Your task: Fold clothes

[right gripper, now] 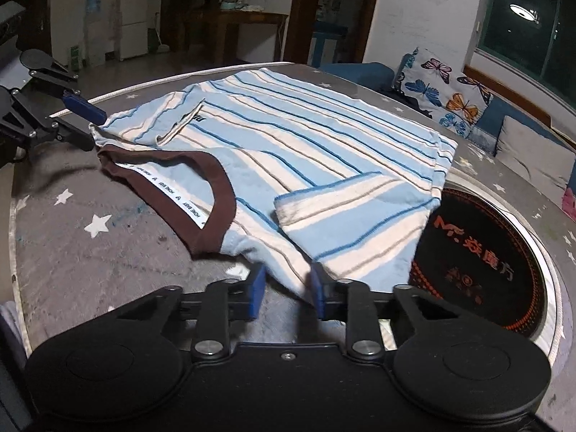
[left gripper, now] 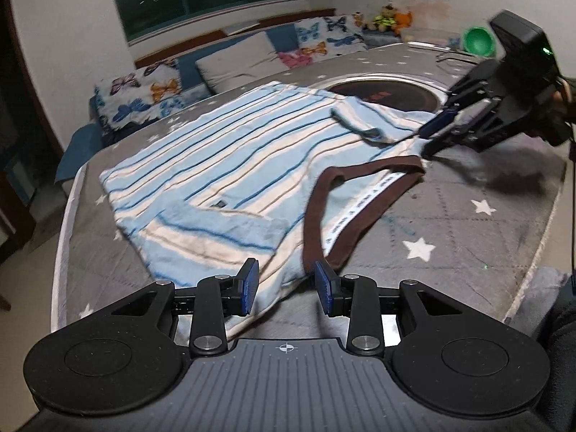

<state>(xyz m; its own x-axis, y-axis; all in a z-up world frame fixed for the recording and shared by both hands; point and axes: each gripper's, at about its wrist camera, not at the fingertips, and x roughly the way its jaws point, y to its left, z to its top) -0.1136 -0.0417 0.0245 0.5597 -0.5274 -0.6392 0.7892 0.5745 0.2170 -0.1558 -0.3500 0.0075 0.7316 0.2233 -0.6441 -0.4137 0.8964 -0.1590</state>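
1. A light-blue striped T-shirt (left gripper: 230, 165) lies spread on a round table under a grey star-print cover (left gripper: 468, 223), both sleeves folded in over the body.
2. Its brown collar (left gripper: 324, 212) points toward 5 o'clock in the left wrist view and sits at about 8 o'clock of the shirt in the right wrist view.
3. The left gripper (left gripper: 286, 286) sits low at the shoulder by the collar, its blue pads (left gripper: 250, 286) apart with the shirt's edge lying between them; whether they touch the cloth I cannot tell.
4. The right gripper (right gripper: 288, 293) is at the other shoulder, jaws apart on either side of the shoulder's corner.
5. In the left wrist view the right gripper appears at 2 o'clock, fingertips at the fabric edge.
6. A black induction cooktop (right gripper: 482, 262) set into the table shows at 3 o'clock of the right wrist view, partly covered by the shirt.
7. Butterfly-print cushions (left gripper: 144, 97) line a bench beyond the table.
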